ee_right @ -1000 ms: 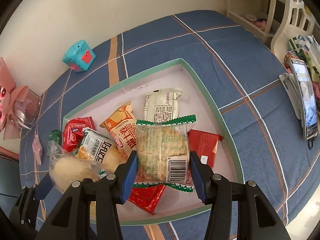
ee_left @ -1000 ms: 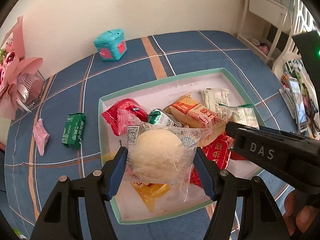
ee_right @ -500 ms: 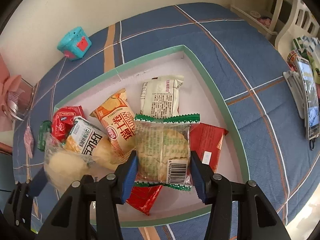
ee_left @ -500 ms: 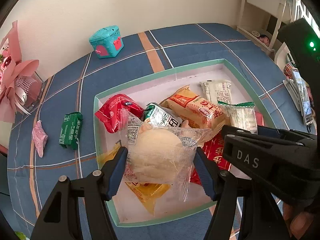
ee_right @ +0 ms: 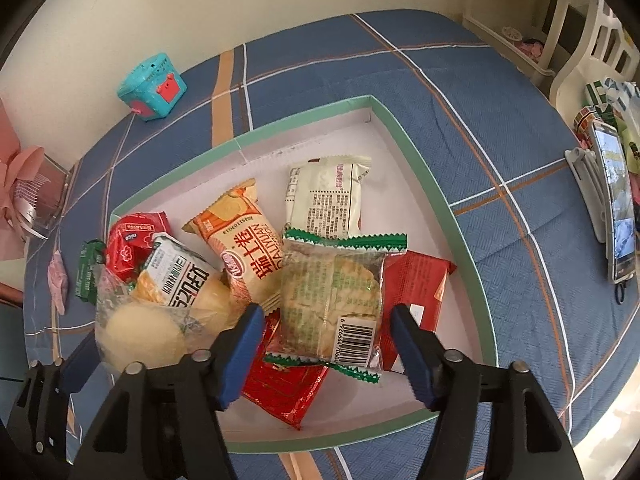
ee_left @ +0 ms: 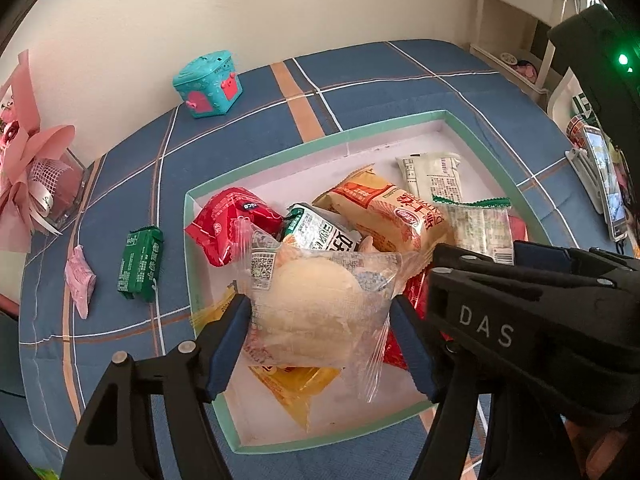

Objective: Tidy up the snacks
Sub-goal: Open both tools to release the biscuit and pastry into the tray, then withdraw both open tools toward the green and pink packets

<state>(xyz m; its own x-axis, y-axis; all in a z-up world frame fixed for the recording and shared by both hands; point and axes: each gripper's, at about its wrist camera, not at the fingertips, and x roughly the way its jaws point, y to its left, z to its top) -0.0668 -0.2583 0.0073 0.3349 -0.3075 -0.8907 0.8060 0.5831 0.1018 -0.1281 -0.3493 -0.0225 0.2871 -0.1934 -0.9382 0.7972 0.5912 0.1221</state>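
Left wrist view shows the left tool (ee_left: 320,316) clamped on a clear-wrapped bun (ee_left: 316,308), held above the near part of the box (ee_left: 400,124); right wrist view shows the right tool (ee_right: 326,332) with its pads set wider than the green-edged cracker pack (ee_right: 332,300) between them — the left pad looks clear of the wrapper, so I cannot tell whether it grips. Both snacks hang over a box that already holds several packs, so the step in hand seems to be dropping them in; next calls for opening each tool over a bare patch of the floor, one at a time, without the tools knocking. Two packs — green (ee_left: 140,264) and pink (ee_left: 80,280) — lie left of the box on the blue checked cloth; a teal toy (ee_left: 208,84) sits by the cream wall; a phone (ee_right: 616,204) stands at right, white shelving behind.
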